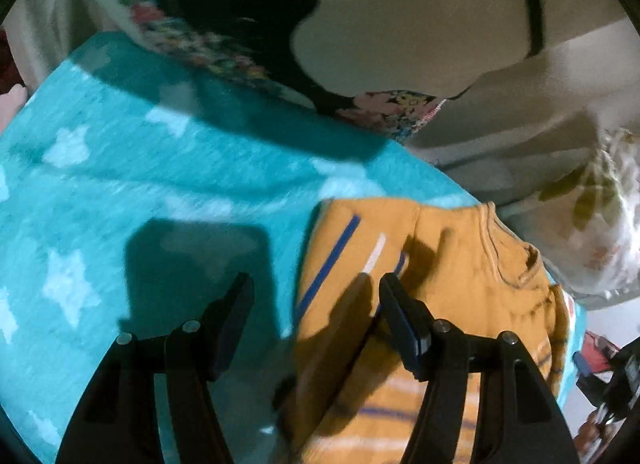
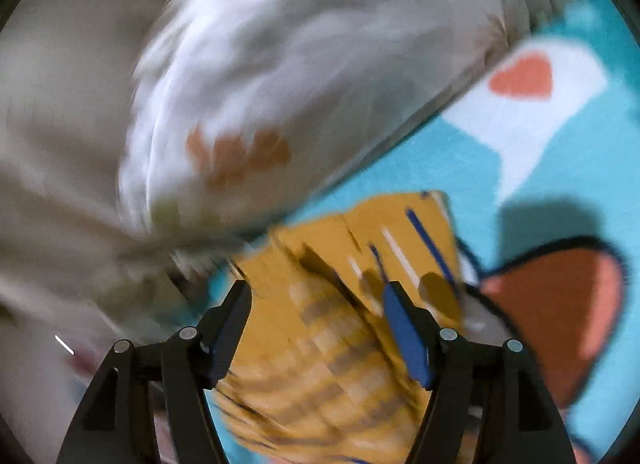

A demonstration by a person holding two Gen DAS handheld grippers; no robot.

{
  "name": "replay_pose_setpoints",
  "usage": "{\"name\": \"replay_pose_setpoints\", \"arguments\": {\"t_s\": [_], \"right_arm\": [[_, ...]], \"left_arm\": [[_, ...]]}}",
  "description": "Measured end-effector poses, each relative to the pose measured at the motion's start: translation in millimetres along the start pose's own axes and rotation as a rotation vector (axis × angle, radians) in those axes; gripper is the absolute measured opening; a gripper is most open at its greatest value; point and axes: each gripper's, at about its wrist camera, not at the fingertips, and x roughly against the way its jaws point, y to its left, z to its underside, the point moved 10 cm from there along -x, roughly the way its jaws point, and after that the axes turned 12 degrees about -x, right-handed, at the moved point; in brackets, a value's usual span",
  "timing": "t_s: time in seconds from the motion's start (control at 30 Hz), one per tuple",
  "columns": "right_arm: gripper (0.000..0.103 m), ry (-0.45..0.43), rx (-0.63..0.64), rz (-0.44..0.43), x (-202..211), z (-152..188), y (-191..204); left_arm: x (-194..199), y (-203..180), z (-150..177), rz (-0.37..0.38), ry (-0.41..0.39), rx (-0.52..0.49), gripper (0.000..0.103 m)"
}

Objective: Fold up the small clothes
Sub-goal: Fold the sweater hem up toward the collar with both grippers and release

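The mustard striped top [image 1: 452, 264] is seen folded on the turquoise star blanket [image 1: 120, 183], at five o'clock. The left gripper [image 1: 316, 288] and right gripper [image 2: 316, 296] are spread, nothing clamped. No writing is legible

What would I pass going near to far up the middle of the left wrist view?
Left hand-held gripper → teal star blanket → black floral garment → beige wall.
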Motion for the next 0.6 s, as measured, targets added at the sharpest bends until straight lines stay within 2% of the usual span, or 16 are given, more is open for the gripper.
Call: {"name": "replay_pose_setpoints", "arguments": {"t_s": [0.07,0.17,0.3,0.37,0.4,0.43,0.47,0.5,0.6], "right_arm": [[0.074,0.018,0.139,0.097,9.6,27.7,-5.3],[0.074,0.039,0.258,0.175,23.4,67.2,-23.0],[0.071,0.065,0.3,0.225,29.0,107.1,-56.2],[0.052,0.085,0.311,0.224,25.0,123.0,-69.5],[0.029,0.091,0.31,0.232,19.3,127.0,-71.0],[0.012,0.102,0.304,0.238,15.7,128.9,-76.0],[0.01,0.113,0.292,0.228,13.9,129.6,-80.3],[0.009,0.103,0.275,0.224,13.7,125.0,-81.7],[0.007,0.029,0.195,0.267,25.0,96.7,-99.7]], "left_arm": [[14.3,2.5,14.5,0.016,-0.006,-0.012,0.064],[31.1,3.4,45.6,0.056,0.001,-0.03,0.066],[39.9,-3.1,96.2,0.127,0.034,-0.057,0.071],[34.8,-7.5,116.3,0.178,0.056,-0.04,0.071],[31.8,-7.6,126.1,0.199,0.068,-0.015,0.071],[30.8,-8.9,131.5,0.211,0.072,-0.005,0.071],[27.5,-11.0,135.5,0.212,0.074,-0.009,0.071],[27.1,-9.8,138.6,0.175,0.074,-0.038,0.069],[28.0,-2.7,136.6,0.051,0.101,-0.113,0.048]]}}
